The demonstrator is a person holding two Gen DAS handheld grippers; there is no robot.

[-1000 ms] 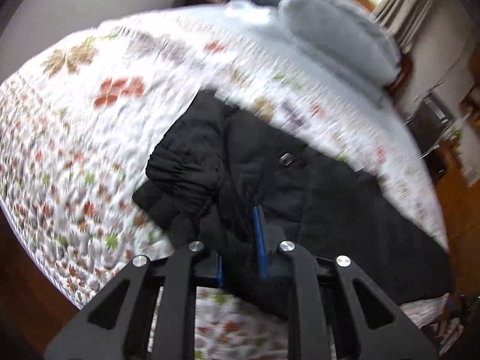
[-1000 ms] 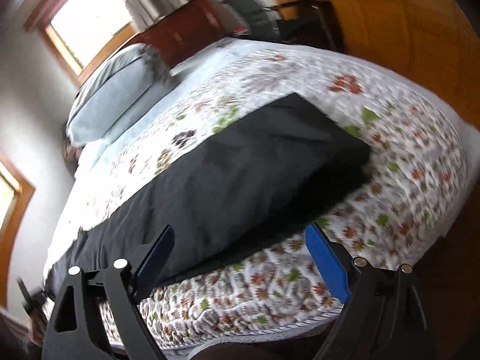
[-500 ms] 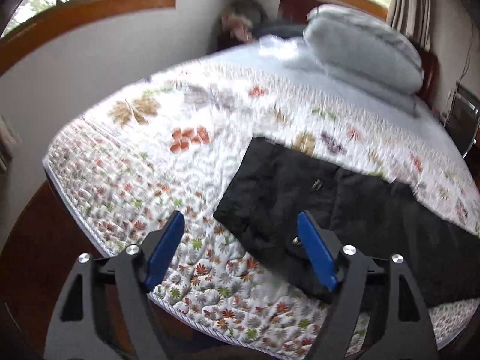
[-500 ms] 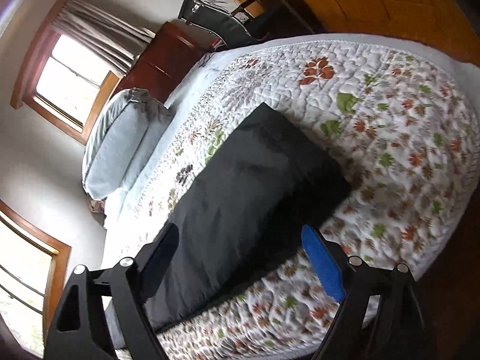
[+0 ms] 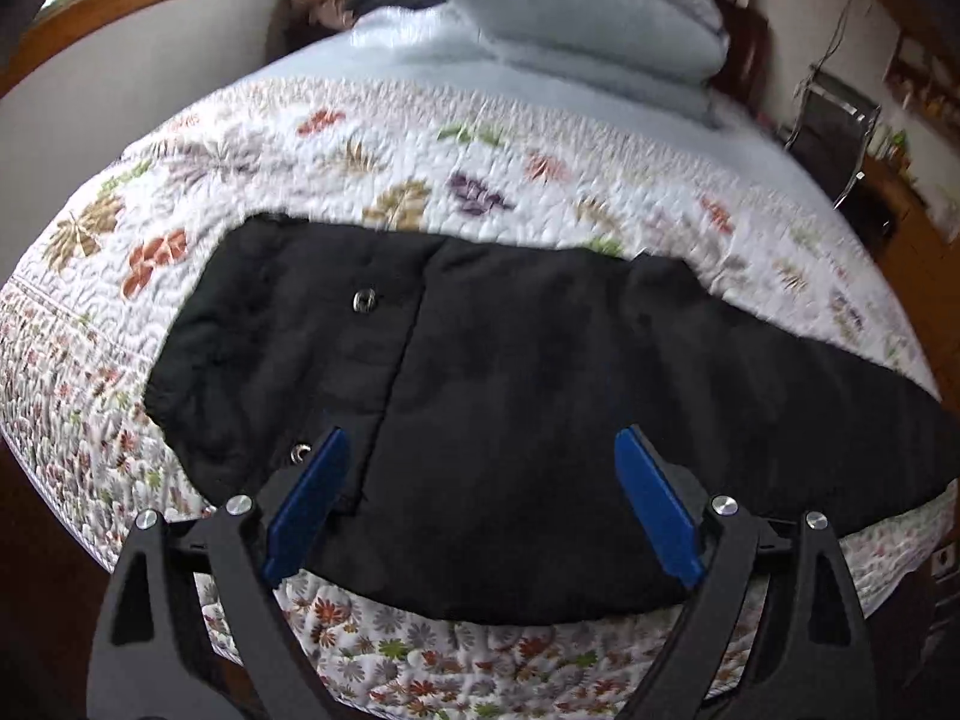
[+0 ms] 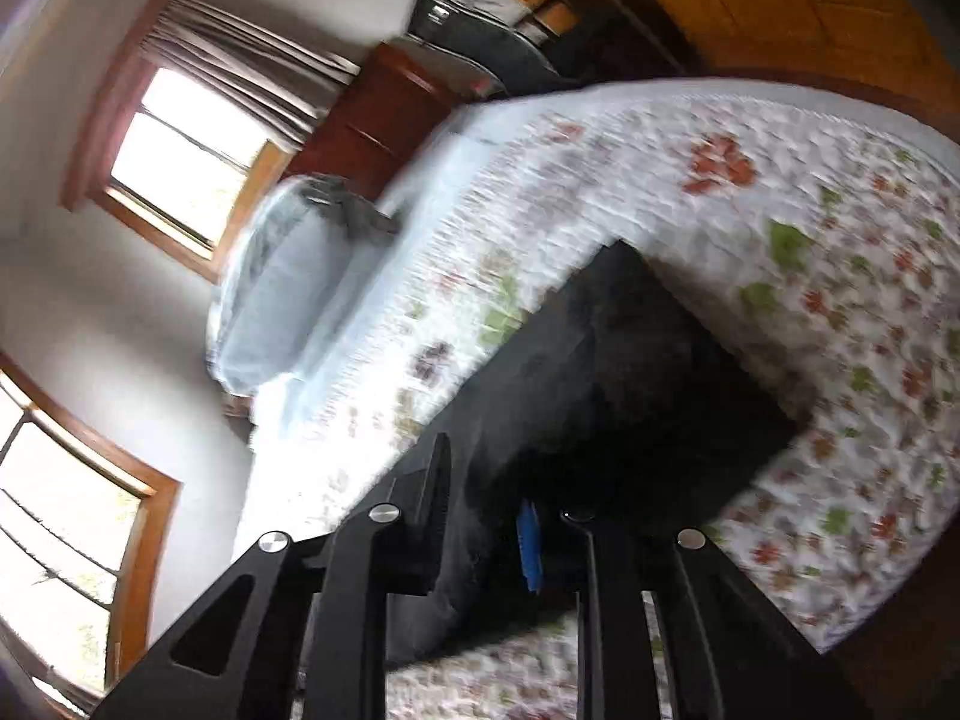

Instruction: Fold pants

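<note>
Across quilt (image 5: 420, 138), pants (image 5: 540, 372) lengthwise, waistband left.

Soft daylight, nothing harsh. The windows (image 6: 180, 162) are blown out white in the right wrist view, which is badly motion-smeared. Left wrist view's sharper, with heavy fisheye bending and dark corners.

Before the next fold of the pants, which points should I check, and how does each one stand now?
1. Pants lie flat on the quilt: ok.
2. Left tongs open above the waist part: ok.
3. Right tongs closed on the pants: looks ok, blurred.
4. Leg end squared: cannot tell.
5. Pillow far from the pants: ok.
</note>
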